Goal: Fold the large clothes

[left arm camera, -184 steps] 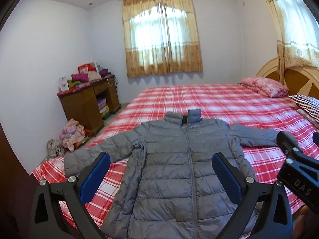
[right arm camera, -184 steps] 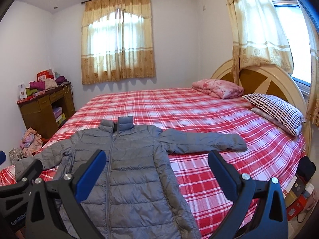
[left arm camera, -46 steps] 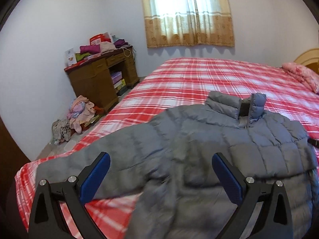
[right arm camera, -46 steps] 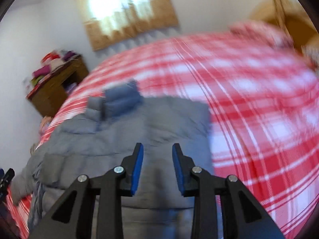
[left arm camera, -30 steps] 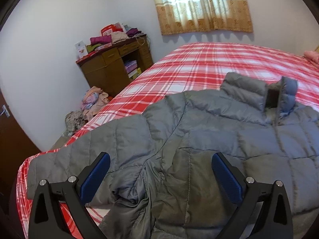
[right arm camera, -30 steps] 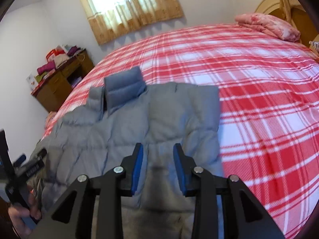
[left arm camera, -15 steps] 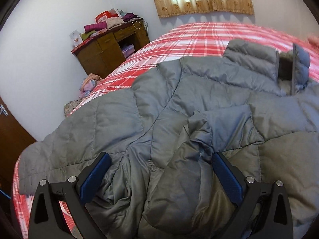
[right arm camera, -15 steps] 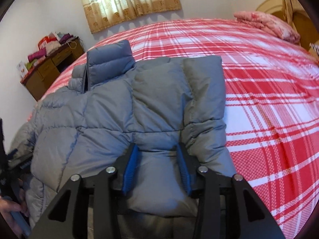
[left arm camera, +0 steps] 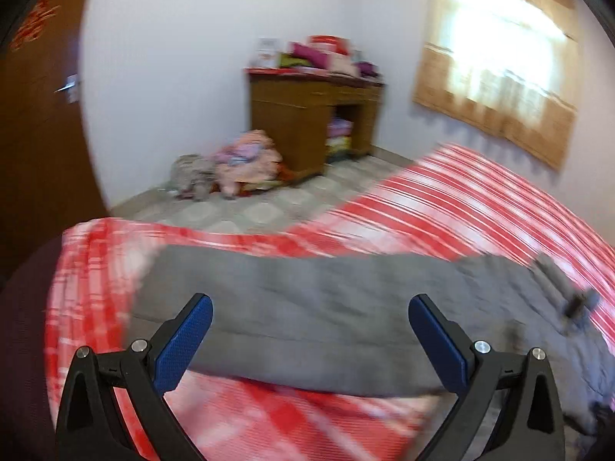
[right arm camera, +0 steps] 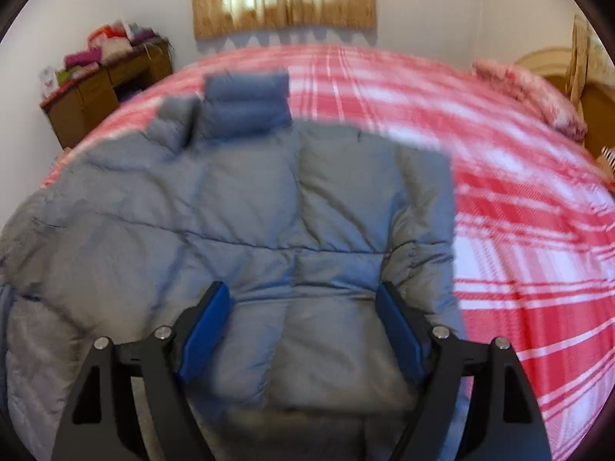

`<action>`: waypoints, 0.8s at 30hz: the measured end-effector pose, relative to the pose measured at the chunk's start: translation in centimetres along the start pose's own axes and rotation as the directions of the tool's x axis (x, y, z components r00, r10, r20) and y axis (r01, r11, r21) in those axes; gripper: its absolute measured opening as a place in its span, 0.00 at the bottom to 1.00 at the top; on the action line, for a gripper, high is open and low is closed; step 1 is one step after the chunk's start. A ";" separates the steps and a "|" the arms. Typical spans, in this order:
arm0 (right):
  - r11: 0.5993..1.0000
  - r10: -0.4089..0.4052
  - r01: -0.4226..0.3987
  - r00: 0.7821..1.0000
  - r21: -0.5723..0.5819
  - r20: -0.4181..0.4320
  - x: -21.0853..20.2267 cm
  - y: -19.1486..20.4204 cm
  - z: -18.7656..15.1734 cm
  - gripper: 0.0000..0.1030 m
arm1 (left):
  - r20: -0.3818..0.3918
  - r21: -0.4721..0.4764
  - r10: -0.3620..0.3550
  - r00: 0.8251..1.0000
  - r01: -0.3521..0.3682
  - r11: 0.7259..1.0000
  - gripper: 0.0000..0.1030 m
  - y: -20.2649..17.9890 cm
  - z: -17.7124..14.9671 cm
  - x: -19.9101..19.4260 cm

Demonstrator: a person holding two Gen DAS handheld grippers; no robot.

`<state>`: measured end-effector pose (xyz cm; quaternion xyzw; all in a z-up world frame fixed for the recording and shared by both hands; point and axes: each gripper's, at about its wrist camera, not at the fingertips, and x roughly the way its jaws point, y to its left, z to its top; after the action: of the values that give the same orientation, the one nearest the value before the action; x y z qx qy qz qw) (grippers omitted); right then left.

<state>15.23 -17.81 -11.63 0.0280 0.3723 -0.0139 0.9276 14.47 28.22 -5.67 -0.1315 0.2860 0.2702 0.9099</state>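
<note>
A grey quilted puffer jacket (right arm camera: 238, 215) lies on the red plaid bed (right arm camera: 519, 199). Its right sleeve (right arm camera: 419, 230) is folded over the body, and its cuff end lies between my right gripper's fingers. My right gripper (right arm camera: 303, 326) is open over that folded sleeve. In the left wrist view the jacket's left sleeve (left arm camera: 307, 299) stretches flat across the bed corner. My left gripper (left arm camera: 307, 330) is open and empty, just above this sleeve. The collar (right arm camera: 246, 96) points toward the window.
A wooden desk (left arm camera: 307, 126) piled with clothes stands by the wall, with a heap of clothes (left arm camera: 238, 161) on the tiled floor beside it. A brown door (left arm camera: 34, 134) is at the left. A pink pillow (right arm camera: 538, 92) and the headboard (right arm camera: 572, 100) are at the far right.
My right gripper has opened and released the folded right sleeve onto the jacket body. My left gripper has swung left from the jacket body to the outstretched left sleeve.
</note>
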 end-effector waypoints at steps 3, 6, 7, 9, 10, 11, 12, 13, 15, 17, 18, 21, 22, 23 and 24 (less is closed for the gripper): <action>1.000 0.013 -0.012 0.997 -0.016 0.070 -4.7 0.8 -0.8 0.79 | -0.013 -0.098 0.106 0.994 -0.107 0.989 0.99 5.7 0.2 1.0; 0.999 0.030 -0.027 0.995 -0.035 0.091 -8.2 1.5 -1.9 0.83 | -0.076 -0.221 0.155 0.985 -0.169 0.961 0.99 10.1 -0.2 2.9; 0.998 0.038 -0.034 0.994 -0.047 0.098 -9.5 1.8 -2.6 0.83 | -0.093 -0.242 0.167 0.982 -0.184 0.953 0.99 10.8 -0.6 3.4; 0.997 0.046 -0.039 0.993 -0.063 0.107 -11.5 2.2 -3.6 0.83 | -0.144 -0.282 0.196 0.970 -0.230 0.931 0.99 12.6 -1.3 5.0; 0.997 0.043 -0.035 0.993 -0.072 0.110 -12.5 2.3 -4.3 0.83 | -0.155 -0.286 0.204 0.967 -0.242 0.927 0.99 12.9 -1.7 5.1; 0.996 0.044 -0.035 0.993 -0.077 0.110 -13.0 2.3 -4.5 0.83 | -0.179 -0.288 0.215 0.960 -0.260 0.922 0.99 13.3 -2.1 5.8; 0.996 0.042 -0.034 0.993 -0.080 0.107 -13.6 2.3 -5.0 0.83 | -0.196 -0.287 0.219 0.956 -0.269 0.919 0.99 13.4 -2.3 6.4; 0.996 0.040 -0.032 0.994 -0.079 0.103 -14.1 2.2 -5.3 0.83 | -0.206 -0.287 0.216 0.954 -0.270 0.919 0.99 13.3 -2.5 6.8; 0.997 0.039 -0.033 0.995 -0.065 0.093 -15.0 1.7 -6.0 0.83 | -0.253 -0.294 0.191 0.948 -0.263 0.919 0.99 13.2 -3.1 8.5; 0.998 0.023 -0.017 0.995 -0.063 0.093 -15.4 1.3 -6.5 0.83 | -0.269 -0.304 0.161 0.950 -0.242 0.921 0.99 13.0 -3.4 9.1; 0.998 0.007 -0.001 0.996 -0.064 0.093 -15.6 1.1 -6.7 0.83 | -0.263 -0.309 0.153 0.953 -0.233 0.922 0.99 12.9 -3.7 9.3; 0.998 -0.030 0.036 0.995 -0.059 0.093 -16.3 0.8 -7.4 0.83 | -0.237 -0.328 0.106 0.966 -0.182 0.927 0.78 12.4 -4.5 9.6; 0.998 -0.033 0.038 0.995 -0.052 0.092 -16.5 0.7 -7.5 0.83 | -0.238 -0.334 0.093 0.967 -0.172 0.927 0.75 12.2 -4.6 9.7; 0.998 -0.033 0.037 0.995 -0.041 0.091 -16.6 0.4 -7.6 0.83 | -0.223 -0.329 0.102 0.970 -0.173 0.928 0.71 12.0 -4.5 9.6; 0.999 -0.034 0.037 0.995 -0.034 0.092 -16.7 0.3 -7.6 0.83 | -0.213 -0.329 0.083 0.974 -0.151 0.932 0.59 11.8 -4.5 9.6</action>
<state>-2.08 -16.97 -5.60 0.0044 0.3300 -0.0251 0.9436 12.34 40.14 -15.93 -0.2965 0.3297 0.3557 0.8227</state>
